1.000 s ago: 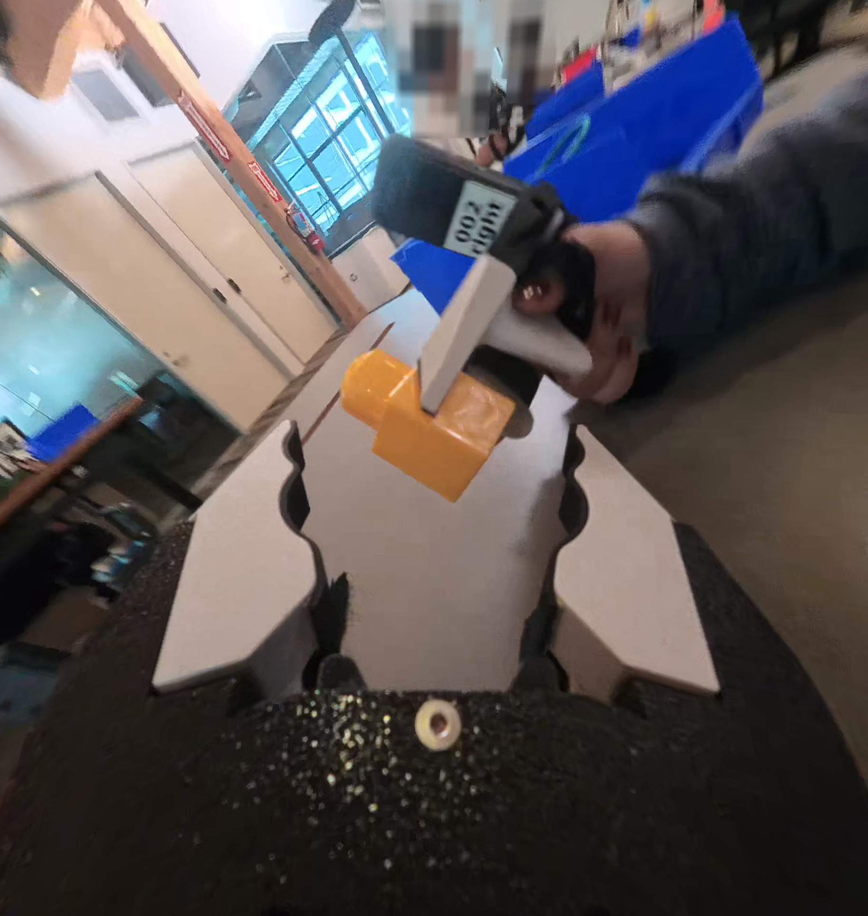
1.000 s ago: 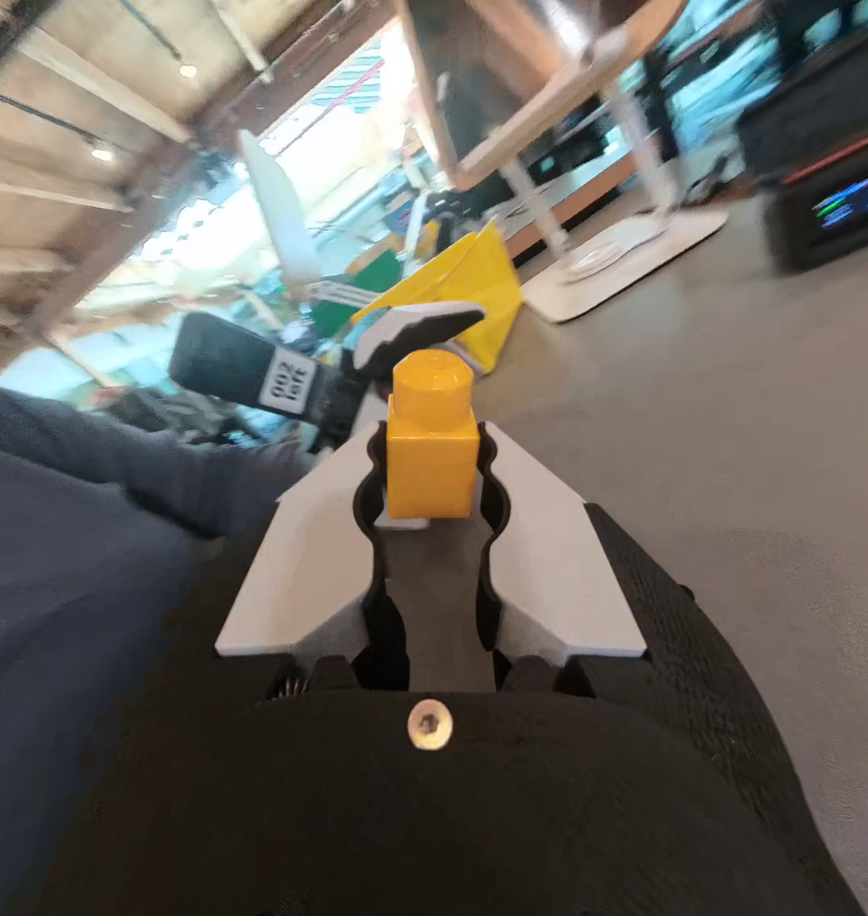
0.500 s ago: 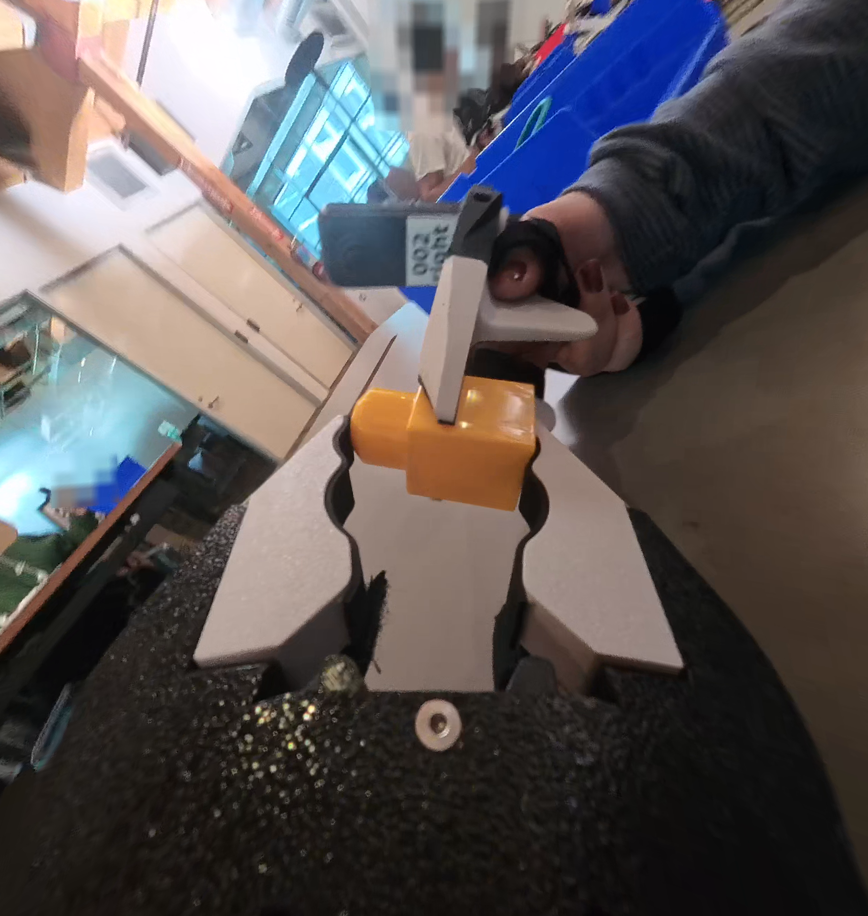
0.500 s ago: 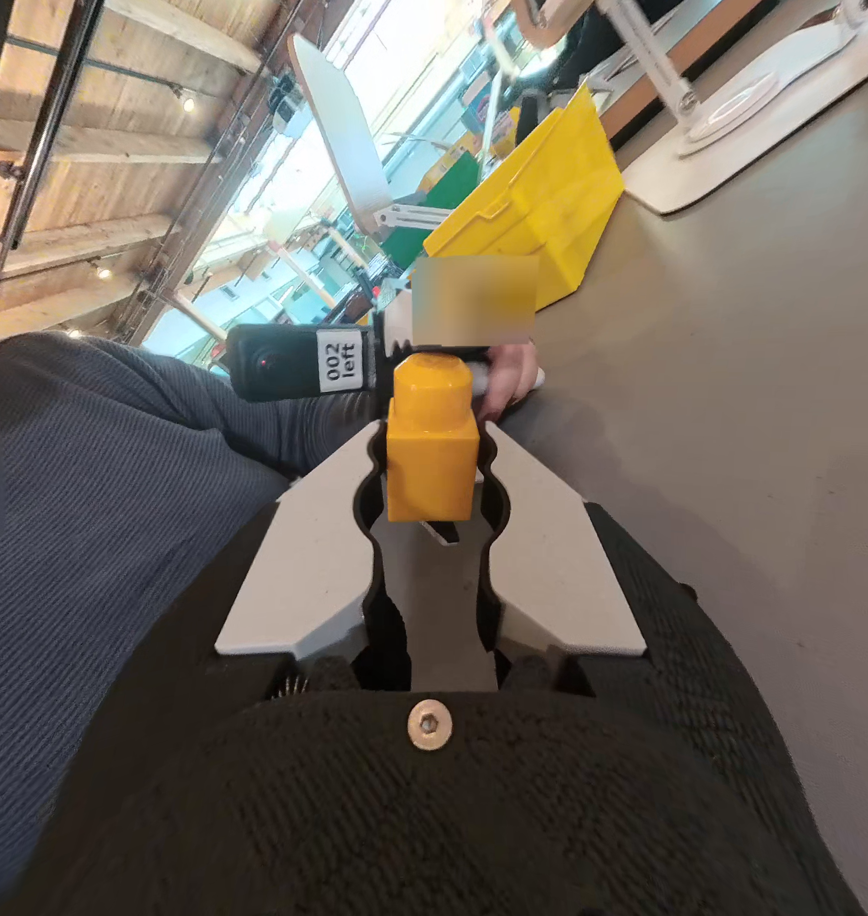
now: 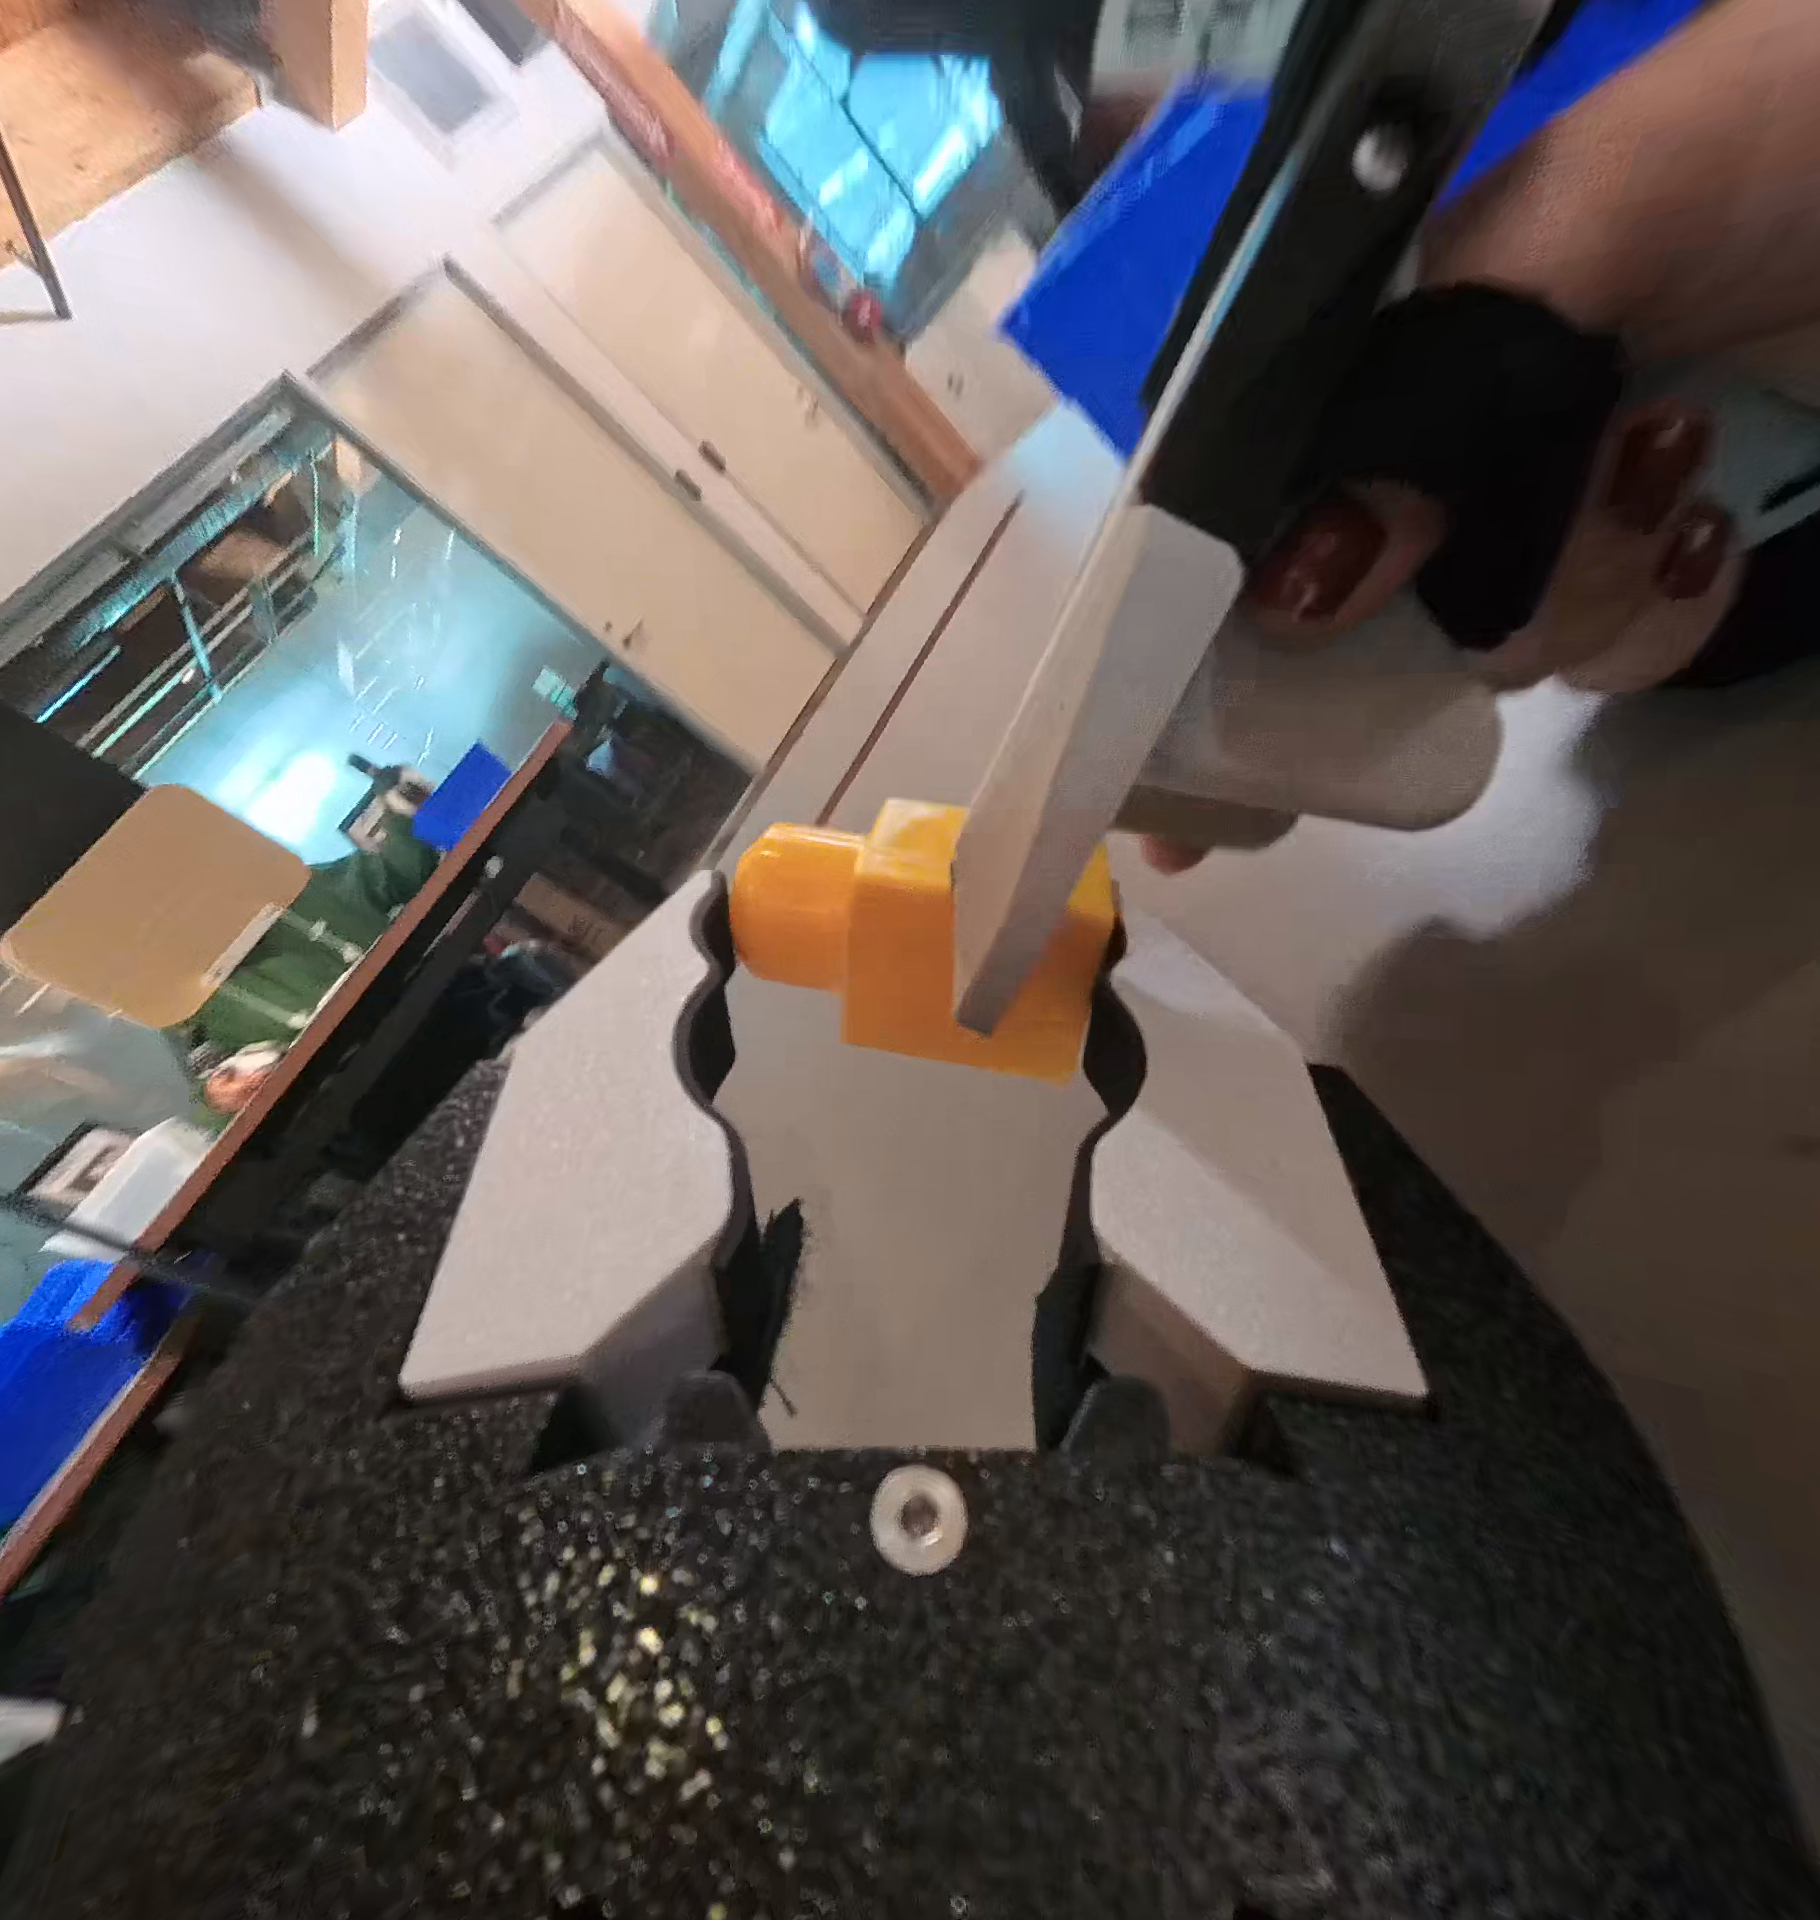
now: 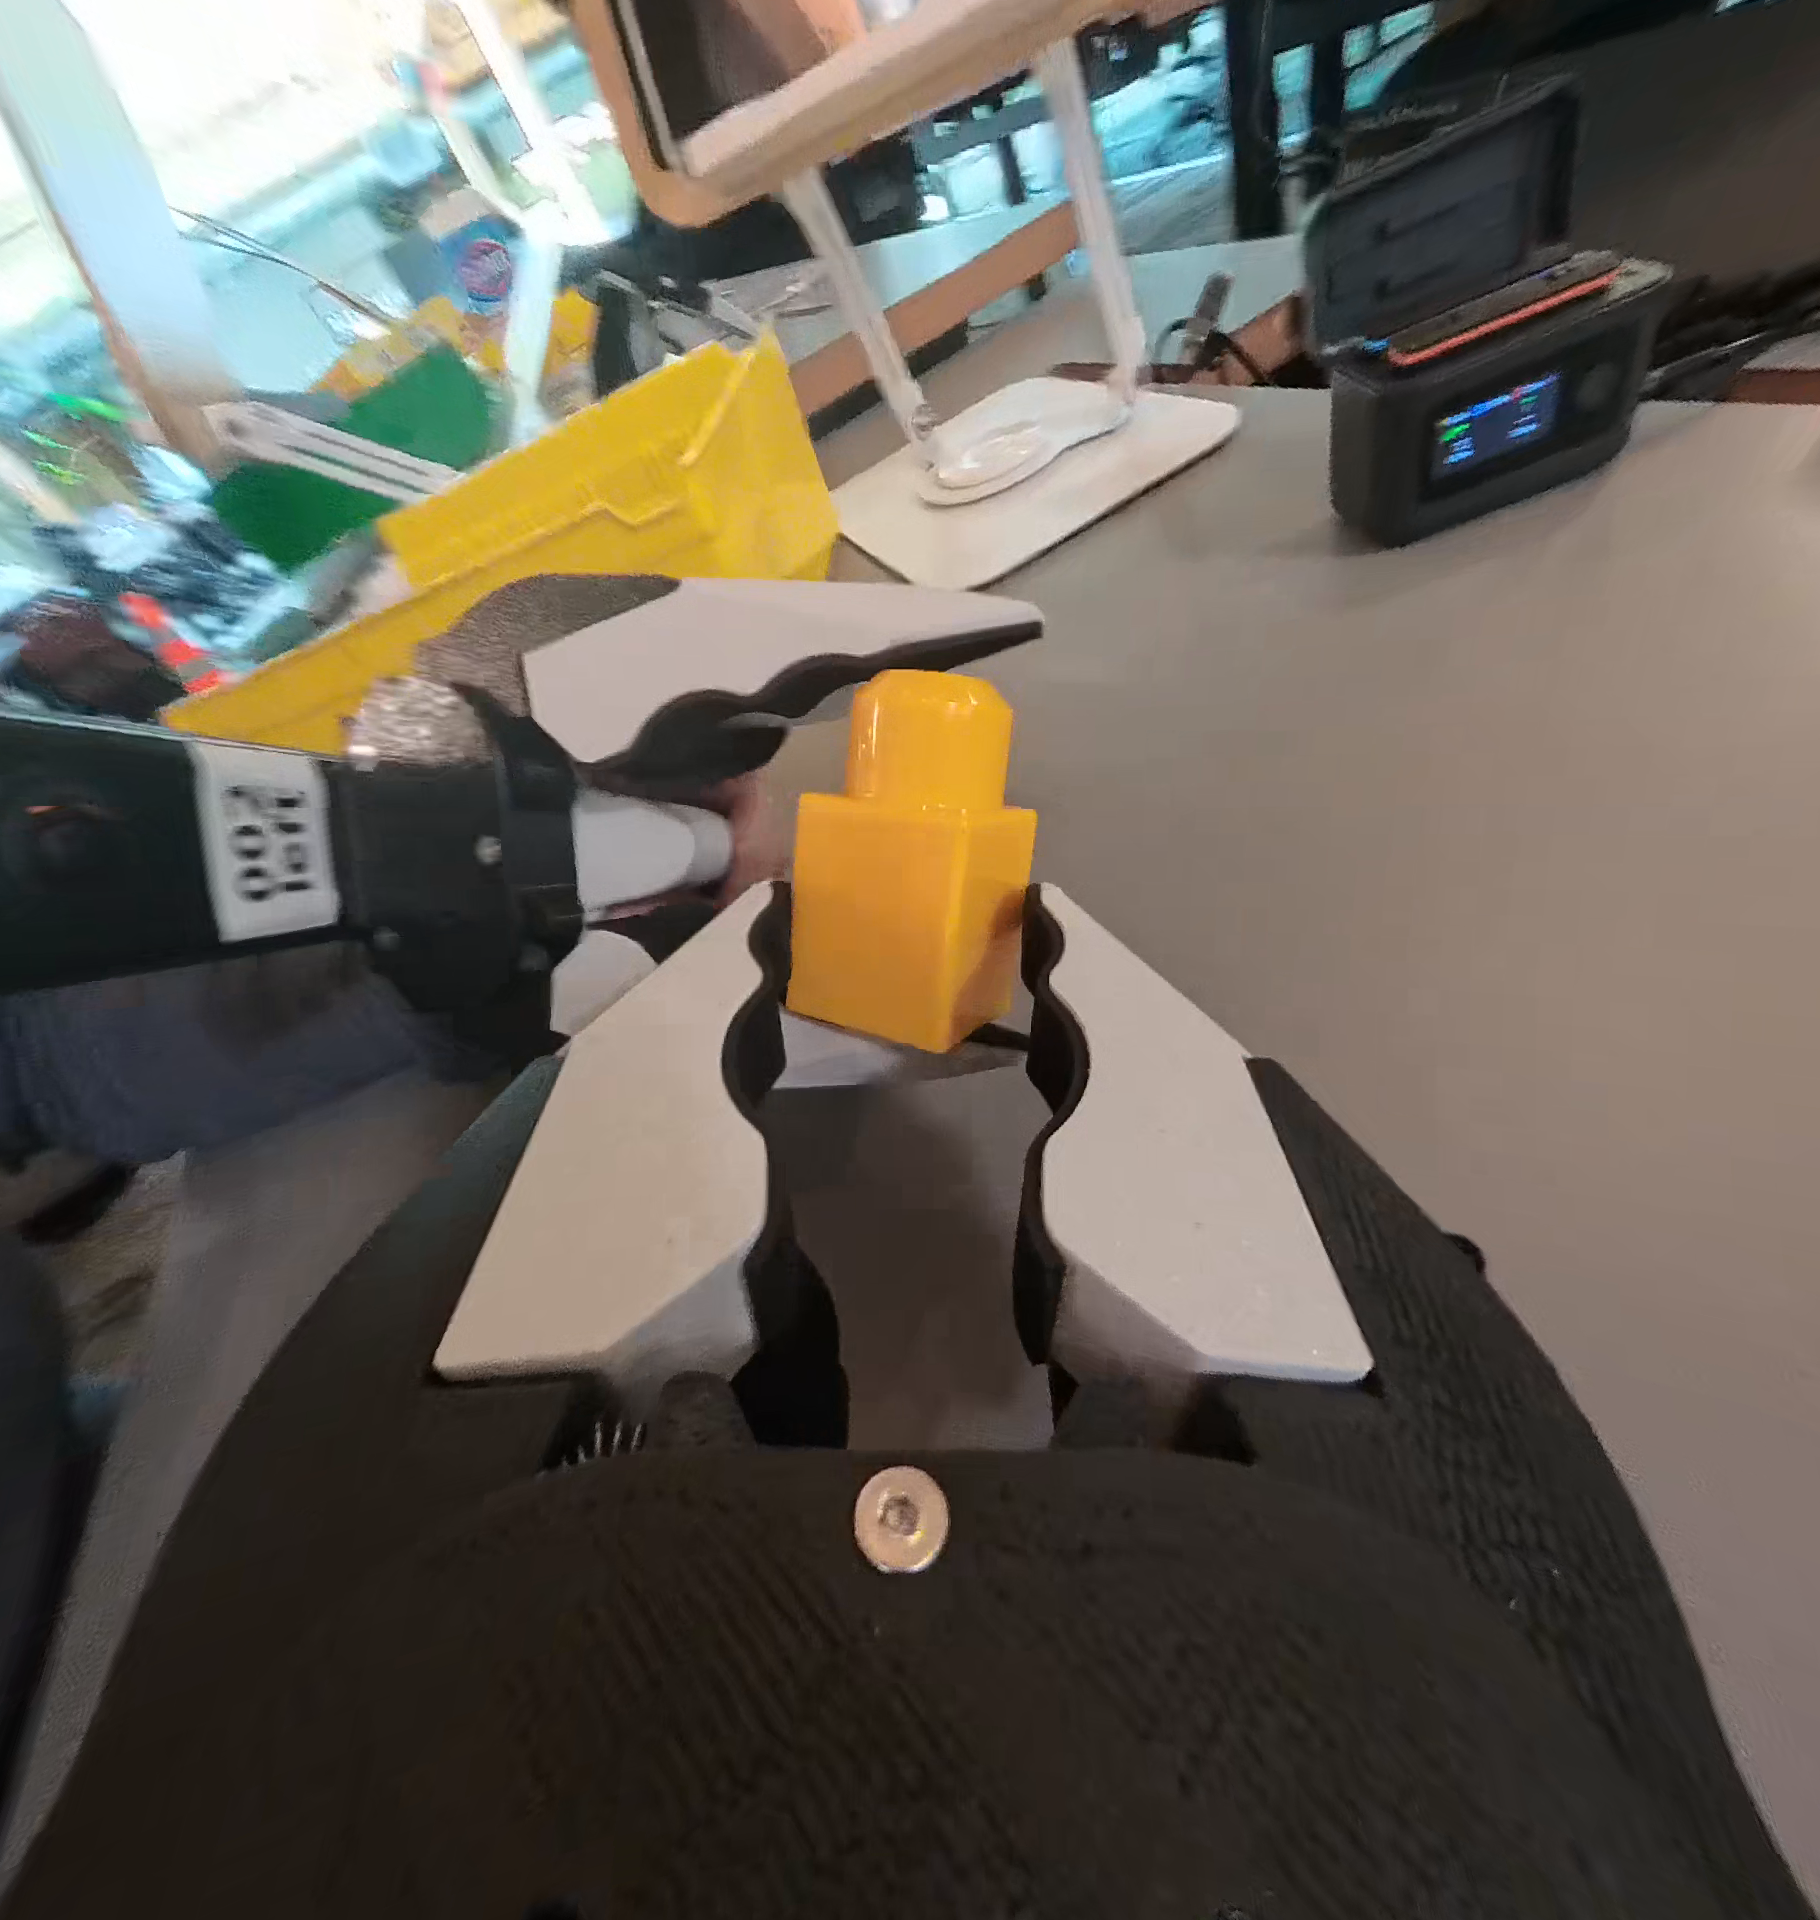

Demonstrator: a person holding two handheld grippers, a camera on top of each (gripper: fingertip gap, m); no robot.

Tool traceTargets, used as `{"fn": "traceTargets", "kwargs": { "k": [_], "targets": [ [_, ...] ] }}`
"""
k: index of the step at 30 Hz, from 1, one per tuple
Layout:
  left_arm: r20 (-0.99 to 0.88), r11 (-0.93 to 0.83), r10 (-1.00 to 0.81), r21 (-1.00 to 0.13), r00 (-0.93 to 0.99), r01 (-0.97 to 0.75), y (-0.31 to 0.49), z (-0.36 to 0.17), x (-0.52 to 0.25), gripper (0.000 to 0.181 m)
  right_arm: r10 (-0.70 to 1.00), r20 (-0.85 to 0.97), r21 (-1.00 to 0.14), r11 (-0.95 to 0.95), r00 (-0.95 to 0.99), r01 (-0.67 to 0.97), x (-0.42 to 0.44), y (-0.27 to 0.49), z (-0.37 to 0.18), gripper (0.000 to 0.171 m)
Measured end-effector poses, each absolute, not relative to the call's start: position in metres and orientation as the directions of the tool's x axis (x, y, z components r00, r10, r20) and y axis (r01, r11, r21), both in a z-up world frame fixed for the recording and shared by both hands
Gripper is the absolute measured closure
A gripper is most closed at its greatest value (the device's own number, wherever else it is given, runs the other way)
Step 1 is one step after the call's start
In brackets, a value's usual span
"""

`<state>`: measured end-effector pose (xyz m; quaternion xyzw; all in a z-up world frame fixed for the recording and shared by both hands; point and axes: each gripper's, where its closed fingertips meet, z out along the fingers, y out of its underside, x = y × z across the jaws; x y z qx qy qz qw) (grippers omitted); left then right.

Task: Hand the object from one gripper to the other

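1. Grey tabletop (image 6: 1508,831) is lying under both tools.
2. Right gripper (image 6: 901,914) is clamping the orange block (image 6: 911,894) mid-air.
3. Left gripper (image 5: 911,925) is bracketing the block's ends; whether it is gripping yet, cannot tell.
4. Handover is underway; next, left must be squeezing firmly before right lets go.

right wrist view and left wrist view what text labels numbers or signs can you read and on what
I do not quote writing; it stands on:
White label on the black camera housing: motion-blurred.
Small lit screen on the black box device: too small.
Red strip sign on the wooden beam: blurred.
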<state>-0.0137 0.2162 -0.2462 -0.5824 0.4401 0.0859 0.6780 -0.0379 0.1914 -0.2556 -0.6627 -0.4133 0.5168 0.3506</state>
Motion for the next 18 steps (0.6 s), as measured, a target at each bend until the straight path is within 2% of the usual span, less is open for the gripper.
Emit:
{"fn": "traceTargets", "kwargs": {
  "k": [2, 4, 6, 8, 12, 14, 16, 18],
  "targets": [
    [-0.632, 0.366, -0.46, -0.775, 0.624, -0.516, 0.206, -0.235, -0.004, 0.104, 0.844, -0.536, -0.835, -0.528, -0.008, 0.152, -0.036, 0.182, -0.243, 0.128],
    [-0.584, 0.413, -0.54, -0.812, 0.606, -0.413, 0.194, -0.23, 0.006, 0.086, 0.687, -0.702, -0.711, -0.687, -0.187, 0.148, -0.031, 0.169, -0.227, 0.128],
    [-0.561, 0.439, -0.579, -0.826, 0.591, -0.353, 0.187, -0.225, 0.01, 0.09, 0.499, -0.802, -0.575, -0.794, -0.329, 0.197, -0.023, 0.16, -0.216, 0.128],
    [-0.545, 0.449, -0.61, -0.836, 0.574, -0.316, 0.182, -0.224, 0.013, 0.094, 0.398, -0.831, -0.513, -0.818, -0.388, 0.26, -0.019, 0.152, -0.214, 0.128],
    [-0.555, 0.464, -0.619, -0.829, 0.556, -0.311, 0.178, -0.224, 0.014, 0.112, 0.359, -0.832, -0.512, -0.791, -0.423, 0.335, -0.017, 0.137, -0.214, 0.128],
    [-0.536, 0.44, -0.629, -0.843, 0.563, -0.311, 0.18, -0.225, 0.012, 0.113, 0.39, -0.823, -0.531, -0.785, -0.412, 0.318, -0.019, 0.139, -0.215, 0.128],
    [-0.548, 0.393, -0.581, -0.836, 0.602, -0.382, 0.193, -0.231, 0.005, 0.113, 0.48, -0.805, -0.572, -0.783, -0.348, 0.244, -0.023, 0.153, -0.22, 0.127],
    [-0.583, 0.344, -0.512, -0.812, 0.63, -0.472, 0.206, -0.237, -0.005, 0.113, 0.617, -0.759, -0.648, -0.746, -0.206, 0.154, -0.027, 0.177, -0.231, 0.106]
  ]
}}
